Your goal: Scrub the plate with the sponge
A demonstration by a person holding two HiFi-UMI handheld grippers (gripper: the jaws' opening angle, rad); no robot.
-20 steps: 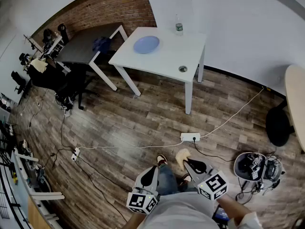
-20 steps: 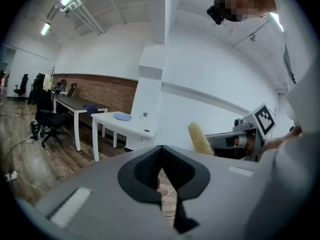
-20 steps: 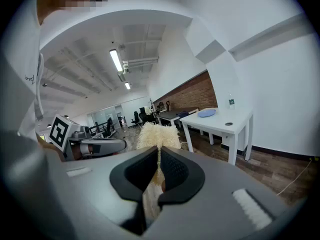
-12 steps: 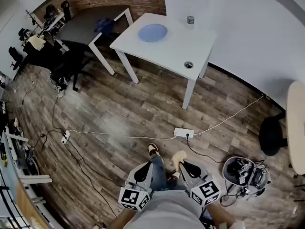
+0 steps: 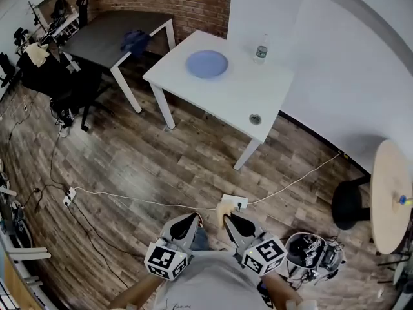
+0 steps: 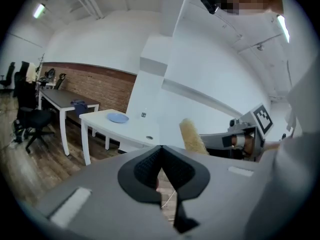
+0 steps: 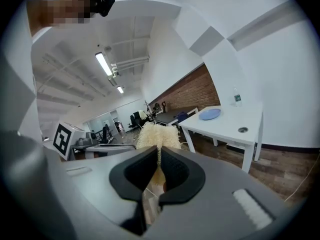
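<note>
A blue plate (image 5: pixel 207 64) lies on the white table (image 5: pixel 239 99) far ahead; it also shows small in the left gripper view as the plate (image 6: pixel 117 118) and in the right gripper view as the plate (image 7: pixel 209 114). My right gripper (image 5: pixel 226 219) is shut on a pale yellow sponge (image 5: pixel 223 210), whose fuzzy edge sticks up past the jaws as the sponge (image 7: pixel 156 134). My left gripper (image 5: pixel 186 225) is shut with nothing in it, held close beside the right one near my body. Both are well short of the table.
A water bottle (image 5: pixel 261 50) stands at the white table's far edge and a round grommet hole (image 5: pixel 255 118) is near its front corner. A dark desk (image 5: pixel 110 36) adjoins it on the left. A power strip (image 5: pixel 234 202) and cables lie on the wood floor; a round table (image 5: pixel 389 196) and black stool (image 5: pixel 349 203) stand right.
The view has moved closer to the white table, which now looks larger and sits more to the middle. Both grippers stay shut and side by side, the sponge still in the right.
</note>
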